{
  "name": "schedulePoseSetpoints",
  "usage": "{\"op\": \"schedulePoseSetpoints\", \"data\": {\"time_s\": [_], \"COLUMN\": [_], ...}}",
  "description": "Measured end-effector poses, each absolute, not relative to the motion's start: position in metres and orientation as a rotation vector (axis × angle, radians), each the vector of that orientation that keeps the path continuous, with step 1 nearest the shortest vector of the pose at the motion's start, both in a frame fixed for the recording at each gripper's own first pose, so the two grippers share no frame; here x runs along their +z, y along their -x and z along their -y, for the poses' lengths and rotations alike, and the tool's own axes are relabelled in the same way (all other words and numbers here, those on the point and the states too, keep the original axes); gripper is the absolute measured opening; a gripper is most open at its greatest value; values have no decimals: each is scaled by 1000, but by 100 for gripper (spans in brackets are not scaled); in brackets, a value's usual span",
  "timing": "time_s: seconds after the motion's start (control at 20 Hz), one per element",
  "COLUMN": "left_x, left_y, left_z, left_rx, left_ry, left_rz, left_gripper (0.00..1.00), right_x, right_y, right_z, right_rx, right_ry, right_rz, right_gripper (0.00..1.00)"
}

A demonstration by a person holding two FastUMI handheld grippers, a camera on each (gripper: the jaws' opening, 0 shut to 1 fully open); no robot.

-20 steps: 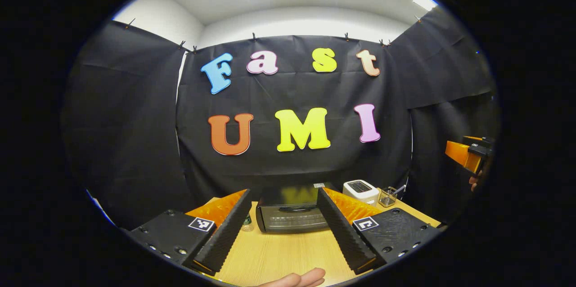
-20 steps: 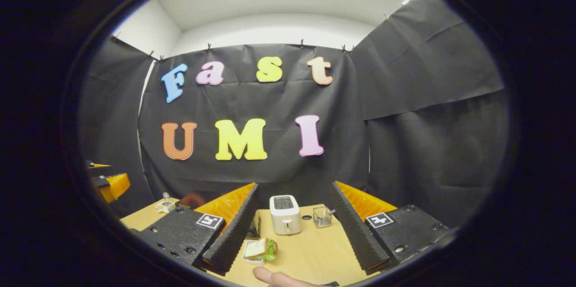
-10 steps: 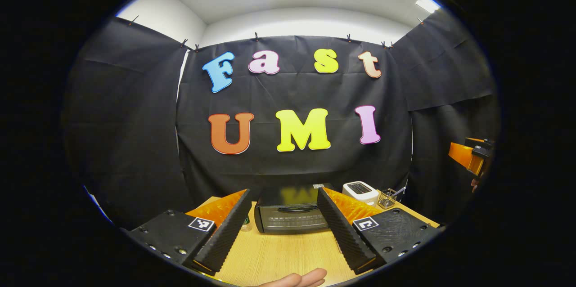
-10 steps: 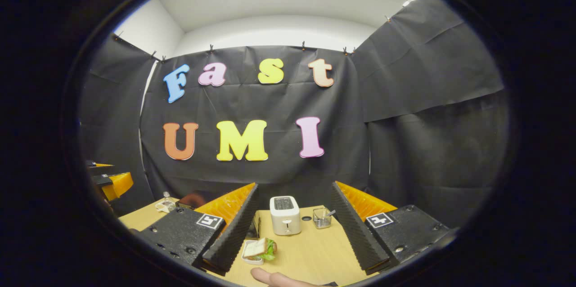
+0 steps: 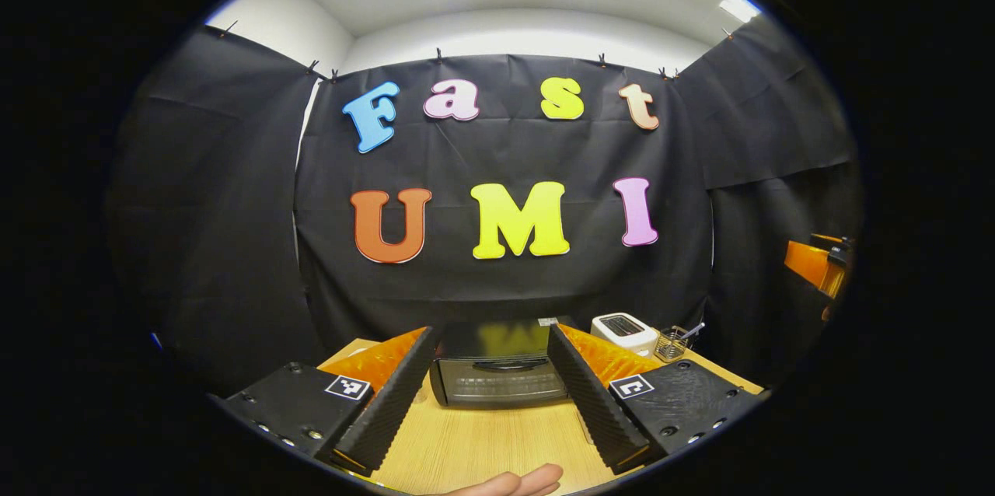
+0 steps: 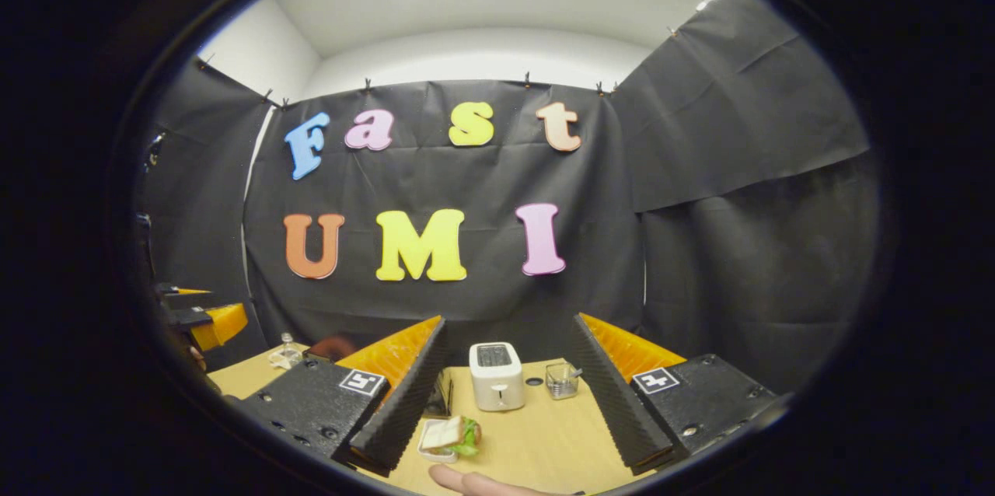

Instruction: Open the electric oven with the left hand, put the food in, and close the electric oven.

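A black electric oven point(image 5: 497, 372) stands at the back of the wooden table point(image 5: 482, 441), its door shut. My left gripper point(image 5: 486, 395) hangs open in front of it, well short of the door, nothing between its fingers. A sandwich on a small white tray point(image 6: 449, 435) lies on the table in the right gripper view, just right of the left finger. My right gripper point(image 6: 505, 406) is open above the table, with nothing held. The other gripper point(image 6: 204, 319) shows at the left edge of the right gripper view.
A white toaster point(image 6: 496, 375) and a small wire basket with utensils point(image 6: 560, 379) stand at the back right. A small bottle point(image 6: 285, 354) sits at the back left. A person's fingertip point(image 5: 517, 480) shows at the bottom edge. Black cloth walls close the booth.
My left gripper has swung slightly left, so the oven sits more centred between its fingers. The right gripper has shifted a little, with the toaster and sandwich drifting right.
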State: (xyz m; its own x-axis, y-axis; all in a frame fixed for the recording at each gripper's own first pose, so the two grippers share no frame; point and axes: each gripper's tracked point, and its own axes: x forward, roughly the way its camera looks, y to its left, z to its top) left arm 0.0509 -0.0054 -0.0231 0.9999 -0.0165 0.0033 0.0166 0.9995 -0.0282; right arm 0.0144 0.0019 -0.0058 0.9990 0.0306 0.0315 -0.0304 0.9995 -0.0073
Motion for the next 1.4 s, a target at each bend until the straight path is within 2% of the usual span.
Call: {"op": "schedulePoseSetpoints", "data": {"time_s": [0.15, 0.2, 0.25, 0.3, 0.35, 0.4, 0.5, 0.55, 0.6, 0.65, 0.7, 0.75, 0.8, 0.85, 0.9, 0.95, 1.0, 1.05, 1.1, 1.35, 1.4], "left_x": [-41, -47, -50, -54, -61, -68, -86, -94, -101, -109, -119, -131, -142, -152, -162, -173, -182, -188, -193, -219, -220], "left_y": [-80, -89, -102, -115, -127, -139, -162, -174, -186, -198, -210, -221, -232, -242, -251, -260, -267, -273, -279, -294, -294], "left_z": [7, 9, 8, 9, 10, 10, 6, 7, 8, 11, 13, 15, 18, 20, 23, 28, 32, 35, 37, 47, 48], "left_rx": [-17, -22, -29, -36, -42, -44, -36, -32, -39, -43, -44, -44, -49, -48, -50, -52, -56, -59, -54, -50, -48], "left_ry": [33, 43, 53, 60, 64, 69, 79, 83, 85, 86, 86, 82, 79, 73, 69, 63, 57, 45, 36, 21, 28], "left_rz": [-37, -52, -64, -72, -87, -108, -155, -178, -197, -213, -237, -264, -295, -317, -338, -359, -383, -395, -406, -482, -489], "left_gripper": [96, 96, 96, 96, 96, 96, 96, 88, 100, 95, 95, 94, 94, 94, 94, 94, 94, 94, 94, 95, 96], "right_x": [-7, -7, -7, -6, -6, -7, -9, -10, -10, -12, -12, -13, -13, -14, -13, -15, -17, -21, -25, -48, -52], "right_y": [-24, -27, -31, -34, -38, -41, -47, -50, -54, -57, -61, -64, -66, -69, -71, -72, -74, -77, -79, -95, -96], "right_z": [-7, -8, -10, -10, -10, -10, -14, -13, -13, -12, -12, -15, -17, -18, -17, -15, -13, -10, -6, 16, 20], "right_rx": [45, 50, 54, 56, 55, 56, 65, 66, 65, 65, 66, 74, 82, 90, 96, 99, 102, 105, 102, 80, 81], "right_ry": [6, 7, 9, 11, 14, 16, 19, 22, 24, 25, 26, 30, 36, 40, 42, 39, 35, 32, 27, 5, -2], "right_rz": [28, 28, 29, 31, 33, 34, 30, 28, 28, 26, 22, 20, 18, 21, 23, 26, 23, 18, 12, -38, -50], "right_gripper": [100, 91, 91, 100, 91, 100, 100, 91, 91, 91, 100, 100, 91, 91, 100, 92, 91, 91, 100, 100, 91]}}
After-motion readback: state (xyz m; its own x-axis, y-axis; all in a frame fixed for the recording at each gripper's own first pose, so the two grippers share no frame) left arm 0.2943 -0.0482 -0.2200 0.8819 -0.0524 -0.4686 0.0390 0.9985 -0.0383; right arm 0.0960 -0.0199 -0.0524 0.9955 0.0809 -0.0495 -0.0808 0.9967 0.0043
